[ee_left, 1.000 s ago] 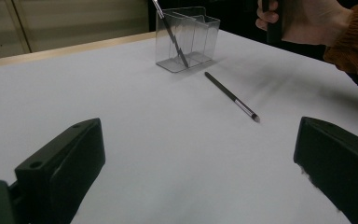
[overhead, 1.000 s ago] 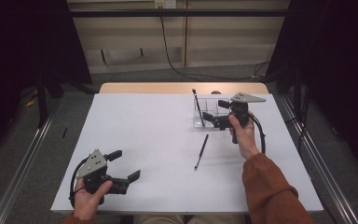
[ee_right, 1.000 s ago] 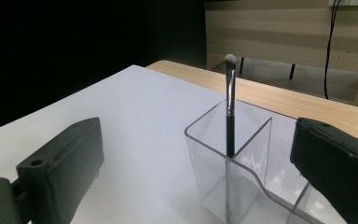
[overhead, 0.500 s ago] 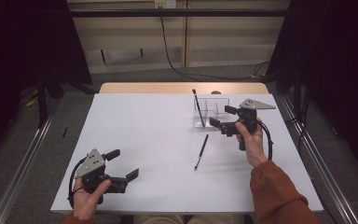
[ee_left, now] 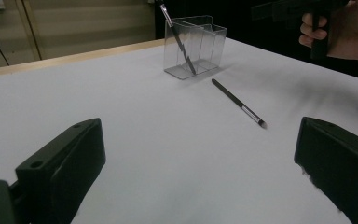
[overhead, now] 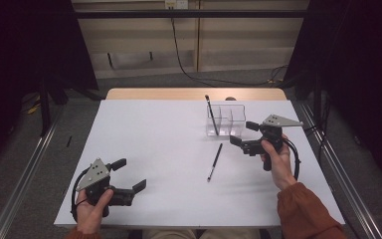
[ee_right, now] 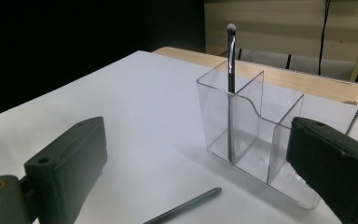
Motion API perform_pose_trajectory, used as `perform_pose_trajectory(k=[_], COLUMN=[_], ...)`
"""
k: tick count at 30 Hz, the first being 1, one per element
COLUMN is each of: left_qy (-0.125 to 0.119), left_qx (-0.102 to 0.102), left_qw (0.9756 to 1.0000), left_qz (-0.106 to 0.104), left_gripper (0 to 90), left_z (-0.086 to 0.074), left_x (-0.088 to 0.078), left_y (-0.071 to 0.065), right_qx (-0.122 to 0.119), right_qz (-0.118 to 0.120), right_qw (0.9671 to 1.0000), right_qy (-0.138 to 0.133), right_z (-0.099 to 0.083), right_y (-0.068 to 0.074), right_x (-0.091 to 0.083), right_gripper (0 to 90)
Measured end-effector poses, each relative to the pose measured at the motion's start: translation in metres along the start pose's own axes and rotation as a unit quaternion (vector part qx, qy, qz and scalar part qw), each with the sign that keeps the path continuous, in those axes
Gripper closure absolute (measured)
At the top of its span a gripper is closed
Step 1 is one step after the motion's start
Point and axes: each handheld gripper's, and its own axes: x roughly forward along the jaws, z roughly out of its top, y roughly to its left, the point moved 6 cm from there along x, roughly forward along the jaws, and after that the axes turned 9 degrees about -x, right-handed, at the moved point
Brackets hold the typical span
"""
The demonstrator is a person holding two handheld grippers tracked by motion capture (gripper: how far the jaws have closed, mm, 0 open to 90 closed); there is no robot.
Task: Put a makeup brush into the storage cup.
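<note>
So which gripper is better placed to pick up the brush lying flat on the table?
Right, probably. The right gripper hangs open just beside the loose brush and the clear organizer, while the left gripper sits open at the table's near left corner, far from the brush.

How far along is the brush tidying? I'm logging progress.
One slim dark makeup brush already stands in the clear plastic divided organizer. Nothing is in hand: right gripper and left gripper both have open jaws. A second dark brush lies on the white table.

Clear glossy plastic organizer (ee_right: 261,135)
</note>
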Motion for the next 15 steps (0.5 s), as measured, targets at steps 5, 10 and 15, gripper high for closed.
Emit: perform_pose_trajectory(k=[5,10,15], left_qy=[-0.002,-0.004,-0.007], left_qx=[-0.001,-0.001,0.001], left_qw=[1.0,1.0,0.9999], left_qz=[0.004,0.007,0.008], left_gripper=[1.8,1.8,2.0], left_z=[0.0,0.0,0.001], left_x=[-0.001,-0.001,0.0], left_y=[0.002,0.004,0.004], right_qx=[0.002,0.0,-0.004], right_qz=[0.003,-0.003,-0.006], right_qw=[1.0,1.0,1.0], right_qy=[0.001,-0.001,0.006], right_z=[-0.006,-0.01,-0.016], right_y=[0.003,0.006,0.014], right_x=[-0.011,-0.023,-0.033], right_gripper=[4.4,4.4,4.5])
